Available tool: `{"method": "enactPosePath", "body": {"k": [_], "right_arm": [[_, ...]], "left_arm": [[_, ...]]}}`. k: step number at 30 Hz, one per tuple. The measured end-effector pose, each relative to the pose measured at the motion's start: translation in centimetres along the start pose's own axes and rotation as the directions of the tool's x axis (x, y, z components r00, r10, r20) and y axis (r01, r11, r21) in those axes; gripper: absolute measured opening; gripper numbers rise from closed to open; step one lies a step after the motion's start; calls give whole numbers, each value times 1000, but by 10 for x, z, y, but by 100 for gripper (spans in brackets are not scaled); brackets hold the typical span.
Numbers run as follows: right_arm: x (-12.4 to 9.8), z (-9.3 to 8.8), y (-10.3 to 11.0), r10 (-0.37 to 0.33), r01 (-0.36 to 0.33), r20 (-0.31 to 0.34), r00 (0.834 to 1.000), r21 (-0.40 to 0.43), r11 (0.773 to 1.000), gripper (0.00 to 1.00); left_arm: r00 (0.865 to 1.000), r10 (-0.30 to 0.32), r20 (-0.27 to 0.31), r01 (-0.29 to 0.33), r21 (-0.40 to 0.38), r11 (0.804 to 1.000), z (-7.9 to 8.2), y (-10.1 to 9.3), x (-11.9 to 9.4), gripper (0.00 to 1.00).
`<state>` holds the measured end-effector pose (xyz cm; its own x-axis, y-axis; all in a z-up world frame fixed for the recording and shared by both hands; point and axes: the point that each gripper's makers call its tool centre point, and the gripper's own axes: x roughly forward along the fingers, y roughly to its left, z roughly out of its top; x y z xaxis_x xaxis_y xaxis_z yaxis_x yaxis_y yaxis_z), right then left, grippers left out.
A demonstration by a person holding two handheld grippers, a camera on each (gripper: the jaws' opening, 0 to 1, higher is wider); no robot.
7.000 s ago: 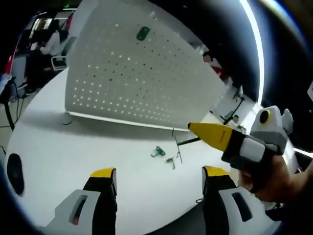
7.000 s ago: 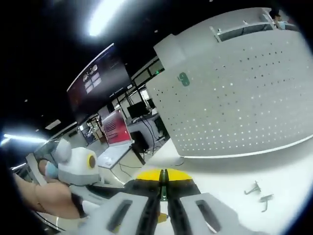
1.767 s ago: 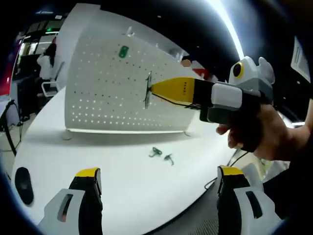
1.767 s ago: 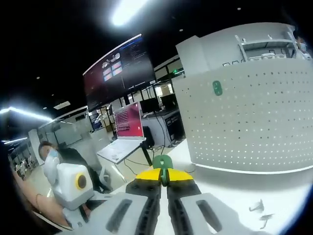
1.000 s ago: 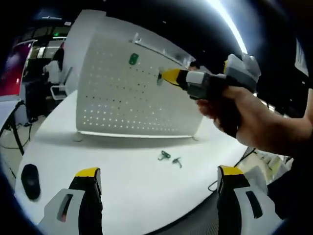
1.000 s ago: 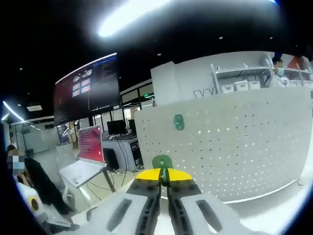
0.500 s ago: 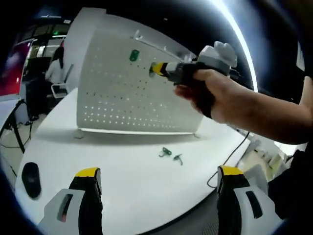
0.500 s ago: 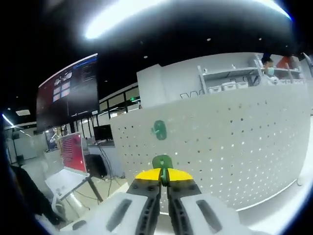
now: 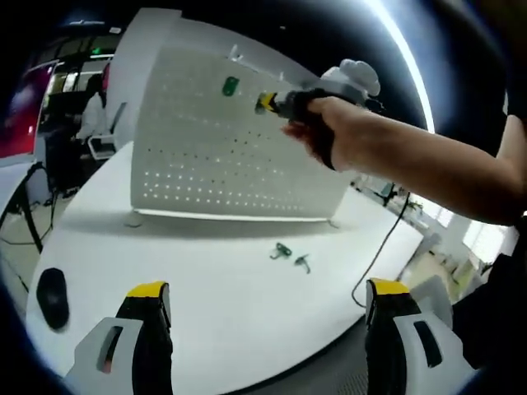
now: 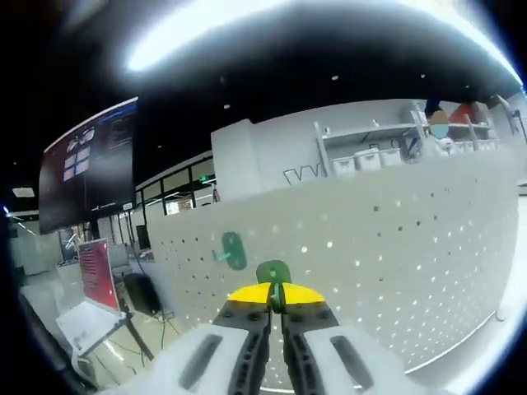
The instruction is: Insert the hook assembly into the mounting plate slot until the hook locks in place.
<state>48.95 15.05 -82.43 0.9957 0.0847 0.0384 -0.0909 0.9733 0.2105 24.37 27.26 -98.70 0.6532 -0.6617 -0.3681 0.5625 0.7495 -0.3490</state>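
Hook assembly (image 10: 273, 271), a green rounded tab, is seen pinched between the closed yellow-tipped jaws of the right hand-held gripper (image 10: 275, 298) and held up just in front of the white perforated mounting plate (image 10: 395, 247), below and to the right of a second green hook (image 10: 233, 249) already seated in the plate's upper holes. In the left gripper view, the plate (image 9: 214, 156) is shown standing upright near the far edge of a smooth white round table (image 9: 206, 288), with rows of small round holes across its matte face. The right hand-held gripper (image 9: 265, 103) is gripped by a person's hand (image 9: 329, 132), the forearm stretched in from the right at the plate's top rows. Two small loose hooks (image 9: 292, 255) are left lying on the bare table, well apart from the plate's foot. The left hand-held gripper (image 9: 268, 309) is held low over the table's near edge, its jaws spread wide with nothing between them. A dark mouse (image 9: 51, 295) is seen by the table's left rim.
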Motion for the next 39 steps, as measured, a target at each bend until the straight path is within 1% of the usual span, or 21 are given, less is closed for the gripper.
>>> {"method": "enactPosePath", "body": {"k": [1,3,7,8,9,13,15,19,21,23,24,31,37,38,39], "right_arm": [[3,2,1,-1,1,2,1000,3,1000,0],[9,11,2,-11,12,28,1000,-23,1000,0],[21,19,2,-26,26,47,999,-12,1000,0],[22,18,1,-35,35,45,998,0,999,0],[25,17,2,-43,41,39,998,31,999,0],[26,20,4,-63,62,53,997,13,998,0],[28,22,4,-65,67,63,996,-14,998,0],[30,24,2,-71,72,74,995,-15,997,0],[33,22,-1,-83,85,71,994,-32,996,0],[35,20,-4,-96,96,68,993,-7,995,0],[34,21,-5,-100,101,73,992,-11,995,0],[39,28,-2,-101,104,92,991,-37,994,0],[36,24,1,-116,120,90,989,-49,992,0],[36,23,1,-118,126,90,989,-85,988,0],[35,21,1,-119,126,87,989,-82,989,0]], "left_arm": [[1000,3,-4,-3,0,1000,0,1,1,100],[1000,3,-6,-3,2,1000,0,1,1,100],[1000,11,-7,-11,4,1000,-1,3,1,100],[1000,13,-4,-13,0,1000,0,3,0,100],[1000,15,-2,-15,-4,1000,0,4,0,100],[1000,13,-4,-13,-9,1000,0,3,0,100],[1000,13,-8,-13,-4,1000,0,3,1,100],[1000,24,-2,-24,-10,1000,1,5,0,100],[1000,29,0,-29,-11,1000,1,7,-1,100],[999,35,3,-35,-13,999,1,8,-1,100],[999,36,4,-36,-14,999,1,8,-1,100],[999,43,1,-43,-6,999,2,8,-1,100],[999,48,3,-47,-8,999,2,9,-1,100],[999,48,4,-48,-8,999,2,9,-1,100],[999,48,5,-48,-9,999,2,9,-1,100]]}}
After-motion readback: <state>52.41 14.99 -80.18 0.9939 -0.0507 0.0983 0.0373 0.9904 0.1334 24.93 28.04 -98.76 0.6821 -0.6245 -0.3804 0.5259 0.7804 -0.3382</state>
